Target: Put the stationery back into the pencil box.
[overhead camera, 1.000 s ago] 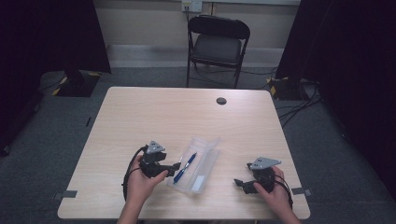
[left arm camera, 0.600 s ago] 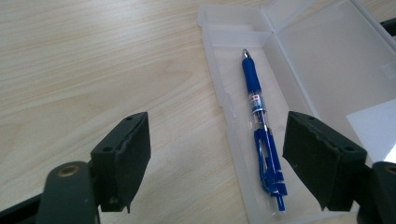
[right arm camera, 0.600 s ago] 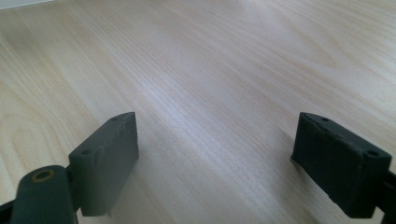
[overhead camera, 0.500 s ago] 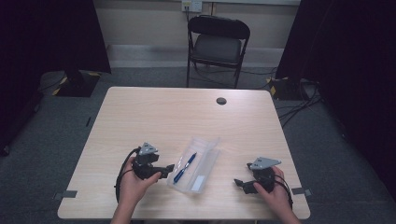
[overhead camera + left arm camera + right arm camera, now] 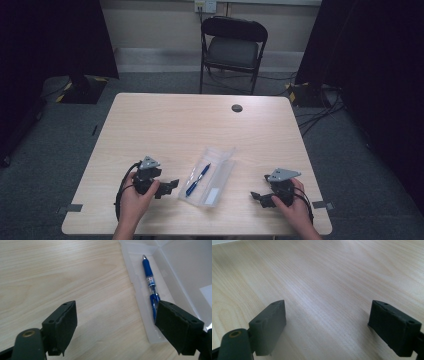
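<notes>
cataloguing the table as i run it from afar, item by item.

item one: clear plastic case (image 5: 210, 176), lying open near the front edge of the wooden table (image 5: 200, 125), between my two tools. its lid is folded back flat, which i judge leaves the inside free for reaching from above. a white label shows on one half.

item two: blue pen (image 5: 198, 179), lying lengthwise in the left half of the case, tip end pointing away from me. in the left gripper view the pen (image 5: 150, 285) rests along the case's shallow trough, with the case wall (image 5: 136, 290) between it and bare wood.

item three: left gripper (image 5: 167, 186), held low just beside the case's left side, jaws spread wide and holding nothing. its right jaw sits over the case's near corner, close to the pen's clip end; i read this as lined up for the pen, though not yet around it.

item four: right gripper (image 5: 257, 196), resting well apart from the case on the right, jaws likewise wide apart and empty, facing bare tabletop (image 5: 324, 277). i judge it parked out of the way.

item five: folding chair (image 5: 233, 47) beyond the far edge, and a small dark round cap (image 5: 237, 108) set in the table there.
</notes>
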The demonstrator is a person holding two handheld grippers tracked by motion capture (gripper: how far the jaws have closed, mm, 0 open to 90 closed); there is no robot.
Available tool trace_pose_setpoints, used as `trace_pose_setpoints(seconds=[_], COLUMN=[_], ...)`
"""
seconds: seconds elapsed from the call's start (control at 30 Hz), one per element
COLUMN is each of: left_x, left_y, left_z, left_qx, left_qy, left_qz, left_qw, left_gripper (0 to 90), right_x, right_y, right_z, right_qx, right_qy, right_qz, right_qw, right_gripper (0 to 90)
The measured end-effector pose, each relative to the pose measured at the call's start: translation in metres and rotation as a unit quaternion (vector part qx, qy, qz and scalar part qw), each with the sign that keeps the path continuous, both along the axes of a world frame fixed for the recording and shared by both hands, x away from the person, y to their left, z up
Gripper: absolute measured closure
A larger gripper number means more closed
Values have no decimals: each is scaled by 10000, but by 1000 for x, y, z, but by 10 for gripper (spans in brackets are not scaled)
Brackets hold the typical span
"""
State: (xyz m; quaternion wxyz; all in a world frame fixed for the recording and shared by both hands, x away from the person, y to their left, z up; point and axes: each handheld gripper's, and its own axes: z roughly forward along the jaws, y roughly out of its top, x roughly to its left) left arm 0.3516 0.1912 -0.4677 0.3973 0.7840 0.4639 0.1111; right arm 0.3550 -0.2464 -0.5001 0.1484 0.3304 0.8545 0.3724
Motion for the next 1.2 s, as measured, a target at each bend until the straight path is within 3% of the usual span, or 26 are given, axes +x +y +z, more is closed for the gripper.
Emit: trace_pose_setpoints(seconds=[0.5, 0.73, 0.77, 0.9, 1.03, 1.2], left_x=[-8, -12, -12, -14, -16, -16], left_y=[21, 27, 28, 30, 30, 30], left_z=[-14, -23, -25, -28, -33, -34], left_qx=[194, 406, 511, 529, 760, 780], left_qy=[9, -33, -58, -185, -502, -508], left_qz=[83, 87, 48, -22, -258, -284], left_qw=[9998, 9991, 9987, 9984, 9955, 9953], left_gripper=[182, 186, 185, 173, 151, 145], right_x=[0, 0, 0, -1, -1, -1], right_y=[0, 0, 0, 0, 0, 0], right_z=[0, 0, 0, 0, 0, 0], right_qx=[-1, 0, 0, 1, 2, 6], right_qy=[0, -7, -5, -1, -3, 11], right_qz=[-1, 1, 0, -3, -4, -8], right_qw=[10000, 10000, 10000, 10000, 10000, 10000], right_gripper=[135, 135, 135, 135, 135, 135])
